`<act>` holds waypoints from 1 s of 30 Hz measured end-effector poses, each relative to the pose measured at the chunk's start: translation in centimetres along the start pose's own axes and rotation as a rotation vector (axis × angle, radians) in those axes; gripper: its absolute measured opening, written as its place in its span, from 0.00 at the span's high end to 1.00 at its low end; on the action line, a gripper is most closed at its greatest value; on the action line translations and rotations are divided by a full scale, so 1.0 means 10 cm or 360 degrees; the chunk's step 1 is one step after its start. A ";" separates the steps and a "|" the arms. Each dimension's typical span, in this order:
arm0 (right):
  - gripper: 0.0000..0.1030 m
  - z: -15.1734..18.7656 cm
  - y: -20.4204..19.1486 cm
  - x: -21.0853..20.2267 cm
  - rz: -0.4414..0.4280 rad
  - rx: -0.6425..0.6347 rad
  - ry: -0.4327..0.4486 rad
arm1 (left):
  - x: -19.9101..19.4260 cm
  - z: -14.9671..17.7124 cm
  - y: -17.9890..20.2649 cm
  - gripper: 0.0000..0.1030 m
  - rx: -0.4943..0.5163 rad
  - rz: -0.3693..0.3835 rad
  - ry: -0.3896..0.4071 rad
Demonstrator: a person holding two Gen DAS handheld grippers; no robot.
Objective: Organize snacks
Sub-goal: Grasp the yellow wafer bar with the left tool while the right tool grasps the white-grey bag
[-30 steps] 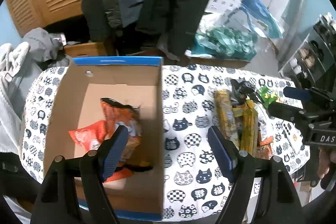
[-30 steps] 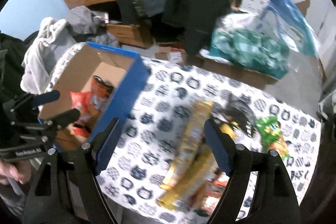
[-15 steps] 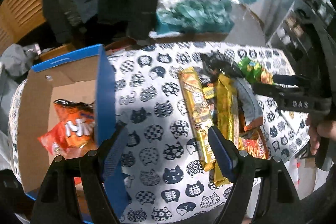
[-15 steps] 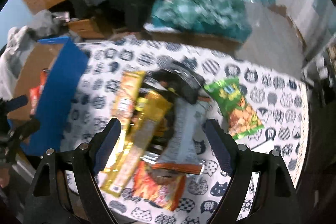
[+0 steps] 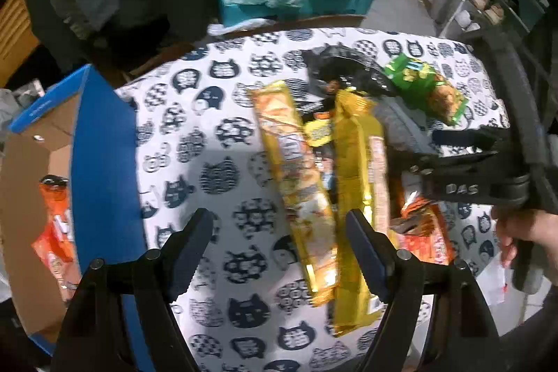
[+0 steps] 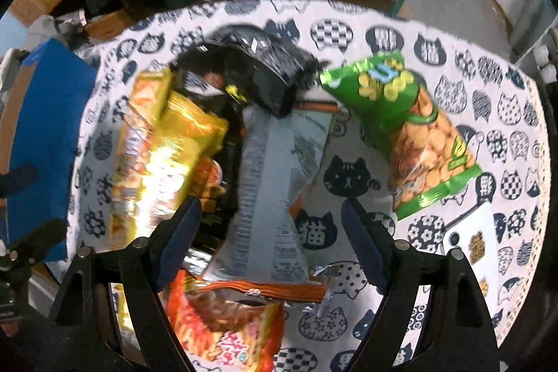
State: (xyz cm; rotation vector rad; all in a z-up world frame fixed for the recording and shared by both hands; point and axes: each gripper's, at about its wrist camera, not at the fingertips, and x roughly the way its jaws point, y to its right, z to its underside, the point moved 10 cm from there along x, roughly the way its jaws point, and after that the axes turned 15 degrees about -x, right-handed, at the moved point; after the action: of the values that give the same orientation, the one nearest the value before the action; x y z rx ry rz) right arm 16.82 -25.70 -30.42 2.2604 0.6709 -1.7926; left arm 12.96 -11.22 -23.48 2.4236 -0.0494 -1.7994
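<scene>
Several light, crinkly snack packets lay heaped on the cat-print table, beside the box.
Both the left gripper and right gripper hung spread and empty; slippery foil looked best pinched at a sealed edge.

Both wrist views look down, sharing the snack pile.

- Heap of snack packets on the cat-print cloth: two long yellow packets side by side, a black bag, a grey packet, and a red-orange bag.
- Green bag lies just right of the heap.
- Open cardboard box at left holds orange packets.
</scene>
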 end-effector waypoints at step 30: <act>0.44 0.39 0.30 0.12 -0.0045 -0.0037 -0.0099 | 0.50 0.39 0.67 0.72 0.0229 0.0052 -0.0132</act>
State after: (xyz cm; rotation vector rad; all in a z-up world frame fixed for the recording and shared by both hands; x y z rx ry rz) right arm 14.97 -29.67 -32.95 2.1812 0.7123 -1.8497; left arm 10.97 -18.66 -28.52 2.4246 -0.2328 -1.9442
